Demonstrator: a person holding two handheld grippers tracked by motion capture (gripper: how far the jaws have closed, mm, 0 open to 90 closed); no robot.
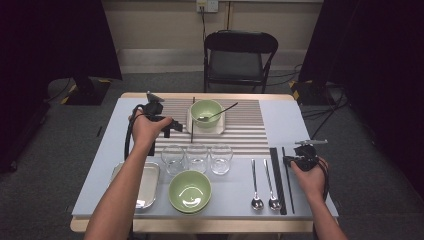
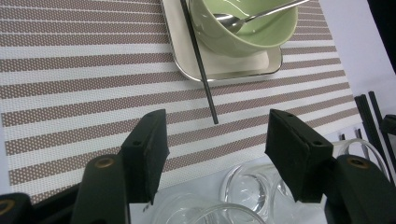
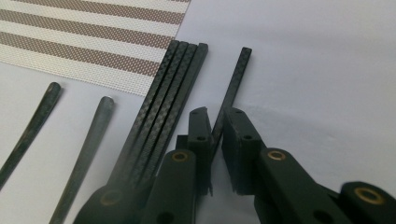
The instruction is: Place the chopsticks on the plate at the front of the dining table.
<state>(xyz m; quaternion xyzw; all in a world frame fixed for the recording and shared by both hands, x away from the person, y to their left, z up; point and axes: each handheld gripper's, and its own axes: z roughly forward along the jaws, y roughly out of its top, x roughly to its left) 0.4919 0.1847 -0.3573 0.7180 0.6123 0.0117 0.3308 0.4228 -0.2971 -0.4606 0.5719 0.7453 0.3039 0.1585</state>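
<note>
From above, a place setting is under way on a grey desk (image 1: 100,170). At centre left of the frame the left tongs (image 1: 172,125) hang over the striped placemat (image 1: 245,127), beside a green bowl (image 1: 206,112) on a small tray, where one black chopstick (image 1: 193,120) already lies at the bowl's left. At lower right the right tongs (image 1: 289,161) close on a single chopstick (image 1: 287,180) lying just apart from the bundle of spare chopsticks (image 1: 275,180), probably the mate for the one already set. Two spoons (image 1: 264,185), three glasses (image 1: 197,158) and a second bowl (image 1: 190,191) wait along the near edge.

In the left gripper view, the left tongs (image 2: 215,140) stand spread wide and hold nothing, the laid chopstick (image 2: 201,60) running from the tray rim toward them, seemingly ready to receive or straighten.

In the right gripper view, the right tongs (image 3: 215,135) pinch the lone chopstick (image 3: 236,79) near its middle, at the centre of the frame; the bundle (image 3: 173,84) sits just to the left, untouched, so that only one stick comes away.
</note>
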